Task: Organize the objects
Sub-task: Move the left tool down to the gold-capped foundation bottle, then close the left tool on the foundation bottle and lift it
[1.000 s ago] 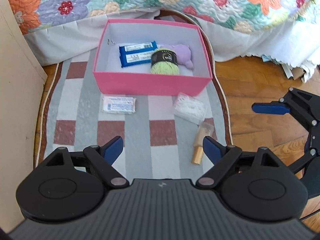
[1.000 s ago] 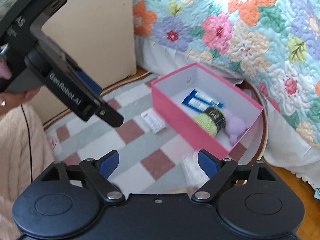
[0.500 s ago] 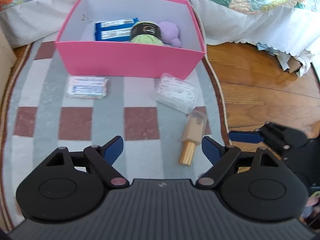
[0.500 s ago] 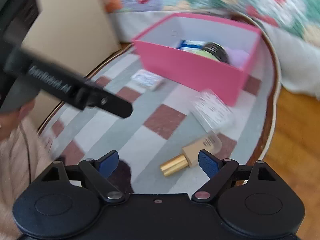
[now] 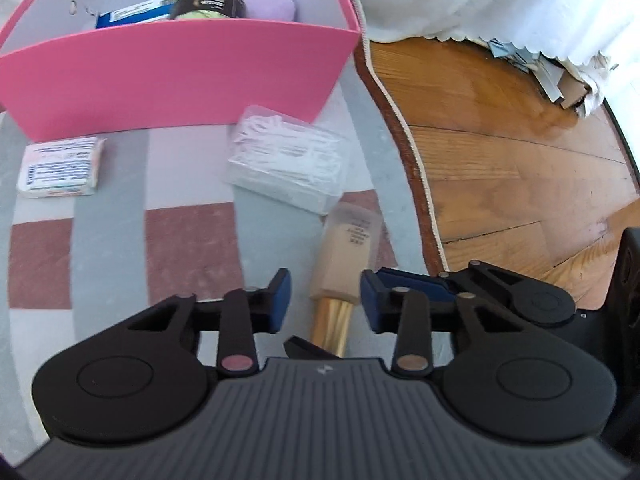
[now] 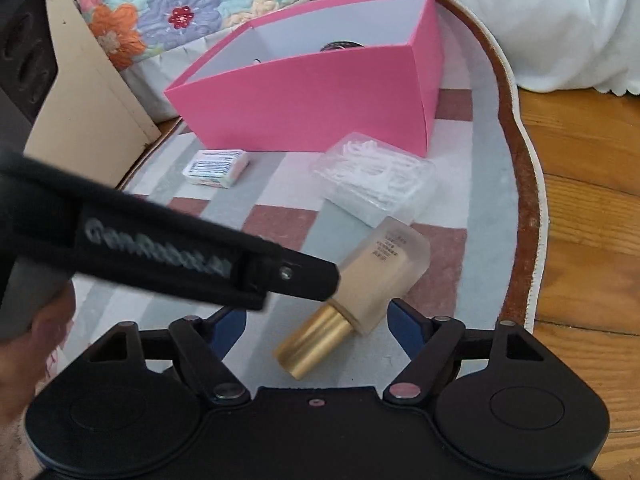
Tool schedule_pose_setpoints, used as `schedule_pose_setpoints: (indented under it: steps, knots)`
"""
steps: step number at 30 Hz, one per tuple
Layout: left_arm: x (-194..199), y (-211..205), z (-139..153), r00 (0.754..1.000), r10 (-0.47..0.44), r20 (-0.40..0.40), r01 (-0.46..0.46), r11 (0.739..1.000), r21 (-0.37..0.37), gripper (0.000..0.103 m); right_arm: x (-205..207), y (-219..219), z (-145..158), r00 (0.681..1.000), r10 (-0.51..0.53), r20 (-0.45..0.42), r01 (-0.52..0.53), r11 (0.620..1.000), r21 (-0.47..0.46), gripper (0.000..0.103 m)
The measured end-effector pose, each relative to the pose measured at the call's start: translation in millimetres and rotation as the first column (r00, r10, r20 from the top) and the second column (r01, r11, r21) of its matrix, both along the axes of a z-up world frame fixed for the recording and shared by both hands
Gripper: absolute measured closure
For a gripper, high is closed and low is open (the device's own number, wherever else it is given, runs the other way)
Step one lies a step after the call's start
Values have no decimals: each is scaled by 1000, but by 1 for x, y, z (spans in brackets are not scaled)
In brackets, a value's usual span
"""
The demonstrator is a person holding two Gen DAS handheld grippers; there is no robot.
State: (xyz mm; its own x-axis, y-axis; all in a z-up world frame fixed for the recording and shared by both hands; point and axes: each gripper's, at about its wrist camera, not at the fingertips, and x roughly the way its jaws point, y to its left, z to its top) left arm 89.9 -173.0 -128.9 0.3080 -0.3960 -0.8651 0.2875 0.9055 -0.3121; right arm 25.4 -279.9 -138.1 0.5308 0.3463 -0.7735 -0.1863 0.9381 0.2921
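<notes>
A beige foundation bottle with a gold cap lies on the checked rug, just in front of the pink box. My left gripper is low over it. Its jaws are closing, with the bottle's neck between the blue pads and a thin gap still showing on the left side. In the right wrist view one left fingertip lies against the bottle's side. My right gripper straddles the gold cap. Its jaws are also closing, and the pads stand clear of the cap.
The box holds a blue packet, a green yarn ball and a purple soft thing. A tissue pack and a clear case of floss picks lie before it. Wood floor is at right, and a cardboard panel at left.
Both grippers have dropped to the rug and closed in on the bottle. The left jaws have narrowed a lot around its neck. The right jaws have narrowed a little over the cap.
</notes>
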Motion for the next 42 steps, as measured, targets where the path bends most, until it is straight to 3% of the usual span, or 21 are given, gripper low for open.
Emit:
schedule_pose_setpoints:
  steps: [2,5,7,9,10,18,24,29,31,38,39,40,42]
  knots:
    - [2,0,-6,1000,12,-12,-13,1000,-21,81,3,-1,-3,1000,-17,4,17,1000,-4,22]
    - [7,8,-13,999,52,-13,-53,994,-93,85,8,-2,-9,999,-32,13,32,999,8,26]
    - [10,16,-19,994,97,-41,-102,983,-151,85,11,1,-13,999,-40,22,41,999,-30,32]
    - [10,23,-24,989,130,-73,-142,968,-205,85,11,4,-11,999,-33,38,36,996,-85,48]
    - [7,26,-25,988,134,-75,-147,966,-212,85,10,5,-10,999,-26,40,29,995,-95,48]
    - [-16,55,-18,973,220,-74,-229,961,-154,85,3,32,-9,992,110,63,-104,989,-102,50]
    - [-19,103,-17,935,342,-90,-353,924,-151,84,16,72,-4,960,267,85,-256,959,-120,53]
    - [-16,118,-27,905,401,-140,-422,886,-194,81,21,89,-6,967,246,60,-235,961,-145,53]
    - [-15,117,-27,905,400,-145,-422,886,-193,81,24,91,-9,975,222,16,-217,964,-153,53]
    - [-15,107,-33,924,370,-99,-383,904,-192,63,40,87,-11,982,187,-19,-188,976,-112,53]
    - [-14,107,-34,922,372,-104,-386,904,-185,59,40,86,-12,983,185,-18,-185,977,-107,54]
    - [-13,107,-37,920,374,-118,-390,905,-171,46,40,83,-12,983,180,-21,-181,979,-94,55]
    - [-15,108,-39,916,379,-132,-398,901,-173,43,42,67,-11,991,113,-73,-113,994,3,59]
